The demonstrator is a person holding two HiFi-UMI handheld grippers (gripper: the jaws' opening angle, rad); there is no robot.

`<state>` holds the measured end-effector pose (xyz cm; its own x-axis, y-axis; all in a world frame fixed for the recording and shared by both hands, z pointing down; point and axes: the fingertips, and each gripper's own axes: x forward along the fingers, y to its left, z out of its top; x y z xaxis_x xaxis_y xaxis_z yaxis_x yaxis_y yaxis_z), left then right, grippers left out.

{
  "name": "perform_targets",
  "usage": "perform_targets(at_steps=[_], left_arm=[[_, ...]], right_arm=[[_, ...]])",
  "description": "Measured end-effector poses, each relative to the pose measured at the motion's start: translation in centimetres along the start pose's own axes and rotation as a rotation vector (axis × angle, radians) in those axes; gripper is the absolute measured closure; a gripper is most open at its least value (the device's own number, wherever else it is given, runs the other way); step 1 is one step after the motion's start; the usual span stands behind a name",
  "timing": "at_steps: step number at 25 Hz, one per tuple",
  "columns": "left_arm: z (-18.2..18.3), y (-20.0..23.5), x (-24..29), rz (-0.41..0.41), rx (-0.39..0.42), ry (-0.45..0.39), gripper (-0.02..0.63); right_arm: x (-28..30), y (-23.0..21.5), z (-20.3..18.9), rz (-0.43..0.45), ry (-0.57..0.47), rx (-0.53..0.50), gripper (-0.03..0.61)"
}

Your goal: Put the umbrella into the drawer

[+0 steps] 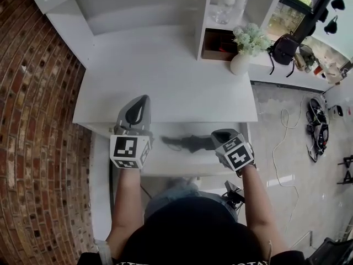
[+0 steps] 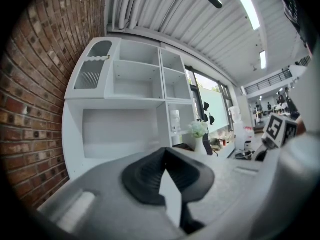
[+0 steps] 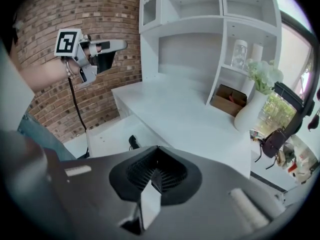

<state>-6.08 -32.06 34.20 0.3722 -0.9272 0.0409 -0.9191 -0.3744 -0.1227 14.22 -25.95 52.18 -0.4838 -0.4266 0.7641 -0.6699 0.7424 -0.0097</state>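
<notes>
Nothing readable is showing up: no text, brand or number anywhere. The cube (image 1: 130, 150) on the left gripper (image 2: 164, 156) and the cube (image 1: 238, 156) on the right gripper (image 3: 156, 156) are showing only black-and-white square marker patterns, no characters. White lettering is running along the bottom edge of the person's dark top (image 1: 140, 262), but the frame is cropping it, so it's staying illegible.

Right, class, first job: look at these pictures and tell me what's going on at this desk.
A person at a white desk holds a tool in each hand. A dark folded umbrella lies in the pulled-out drawer under the desktop, between the two tools. The left tool and the right tool are both shut with nothing in them, and neither touches the umbrella. The drawer has not yet been pushed in.
</notes>
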Motion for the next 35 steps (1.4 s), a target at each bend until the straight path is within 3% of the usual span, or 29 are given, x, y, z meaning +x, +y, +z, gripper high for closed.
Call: perform_targets(at_steps=[4,10,22,35], left_arm=[[0.8,-0.4,0.3,0.002,0.003,-0.020,0.617],[2.2,-1.1,0.6,-0.003,0.019,-0.051,0.617],[5.5,-2.2,1.1,-0.020,0.074,-0.102,0.617],[9.9,-2.9,0.6,-0.032,0.140,-0.192,0.617]], right_arm=[[-2.6,-0.4,1.9,-0.006,-0.083,0.052,0.574],[-7.2,-2.4,5.6,-0.104,-0.252,0.099,0.575],[-15.1,-5.3,11.6,-0.248,-0.517,0.021,0.575],[-24.1,-6.3,16.6,-0.512,-0.858,-0.083,0.575]])
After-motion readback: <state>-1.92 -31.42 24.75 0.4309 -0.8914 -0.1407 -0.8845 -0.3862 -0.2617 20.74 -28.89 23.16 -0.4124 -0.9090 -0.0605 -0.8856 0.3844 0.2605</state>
